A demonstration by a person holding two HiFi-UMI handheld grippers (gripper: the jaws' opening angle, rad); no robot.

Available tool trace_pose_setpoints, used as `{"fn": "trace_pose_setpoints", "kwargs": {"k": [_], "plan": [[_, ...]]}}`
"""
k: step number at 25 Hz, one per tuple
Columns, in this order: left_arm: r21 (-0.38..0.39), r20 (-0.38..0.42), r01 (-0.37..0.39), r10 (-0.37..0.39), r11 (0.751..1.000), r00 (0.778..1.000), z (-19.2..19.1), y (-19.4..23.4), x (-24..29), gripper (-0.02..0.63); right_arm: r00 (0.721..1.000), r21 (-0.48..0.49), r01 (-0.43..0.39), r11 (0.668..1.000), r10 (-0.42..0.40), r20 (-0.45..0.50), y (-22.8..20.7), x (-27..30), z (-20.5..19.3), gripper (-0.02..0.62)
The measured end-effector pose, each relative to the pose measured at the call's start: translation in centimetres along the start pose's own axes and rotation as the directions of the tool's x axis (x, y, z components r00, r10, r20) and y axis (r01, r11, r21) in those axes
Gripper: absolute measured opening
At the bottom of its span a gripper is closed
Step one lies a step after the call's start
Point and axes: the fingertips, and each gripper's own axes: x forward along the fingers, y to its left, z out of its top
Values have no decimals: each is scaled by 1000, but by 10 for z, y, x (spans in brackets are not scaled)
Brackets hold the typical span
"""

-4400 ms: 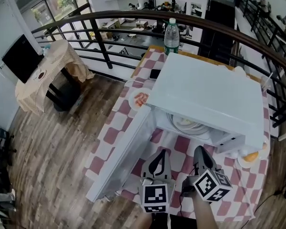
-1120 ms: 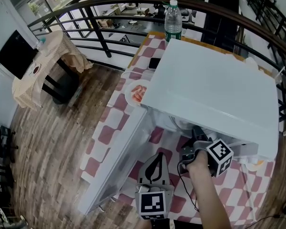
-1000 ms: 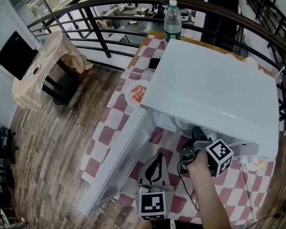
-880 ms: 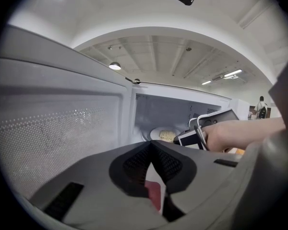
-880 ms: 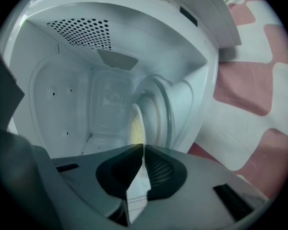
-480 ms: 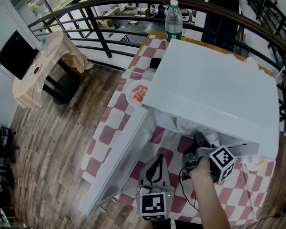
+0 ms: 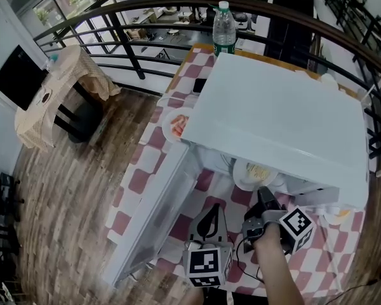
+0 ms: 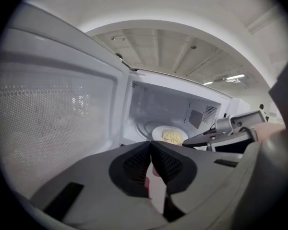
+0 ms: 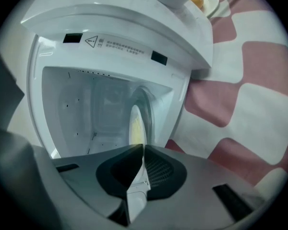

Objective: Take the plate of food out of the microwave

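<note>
The white plate of yellow food [image 7: 254, 173] pokes out of the front of the open white microwave [image 7: 286, 119], half under its top. My right gripper [image 7: 265, 199] has just closed, and its jaws are now shut on the plate's near rim. In the right gripper view the plate [image 9: 134, 123] stands edge-on, because that gripper [image 9: 140, 150] is rolled sideways. My left gripper [image 7: 209, 224] hovers lower left in front of the oven, shut and empty. The left gripper view shows its jaws [image 8: 151, 150] pressed together, and beyond them the plate [image 8: 170, 136].
The microwave door [image 7: 159, 215] hangs wide open to the left. On the red-and-white checked cloth [image 7: 143, 180] sit a plate of red food [image 7: 176, 126], a water bottle [image 7: 223, 33] and a dish with an orange item [image 7: 335, 216]. A railing runs behind the table.
The right gripper has pulled back toward me and the plate has slid forward with it, now showing past the microwave's front. The left gripper has stayed put.
</note>
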Motion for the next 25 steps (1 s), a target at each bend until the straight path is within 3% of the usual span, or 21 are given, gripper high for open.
{"fn": "trace_pose_setpoints", "kwargs": {"k": [3, 7, 9, 13, 15, 19, 23, 25], "plan": [[-24, -28, 17, -17, 1000, 999, -6, -1, 10, 15, 1000, -7, -6, 1000, 6, -7, -3, -4, 2, 14], [-166, -51, 84, -93, 983, 994, -8, -8, 24, 54, 1000, -26, 16, 1000, -16, -13, -7, -11, 5, 14], [-259, -61, 118, -138, 959, 989, -9, -11, 32, 97, 1000, -33, 19, 999, -20, -20, -8, -13, 5, 14], [-460, -54, 166, -214, 872, 975, -12, -17, 48, 173, 999, -37, 9, 999, -11, -39, -9, -16, 6, 15], [-497, -56, 176, -233, 850, 971, -15, -21, 55, 204, 999, -38, -3, 999, 1, -47, -9, -19, 6, 14], [-516, -79, 172, -247, 839, 966, -21, -27, 65, 206, 999, -41, -3, 999, 1, -44, -12, -25, 10, 14], [-613, -93, 187, -305, 768, 948, -26, -36, 75, 206, 999, -47, 3, 999, -5, -50, -14, -30, 10, 14], [-629, -89, 190, -313, 754, 946, -27, -37, 79, 206, 999, -54, 3, 999, -6, -52, -15, -32, 11, 14]]}}
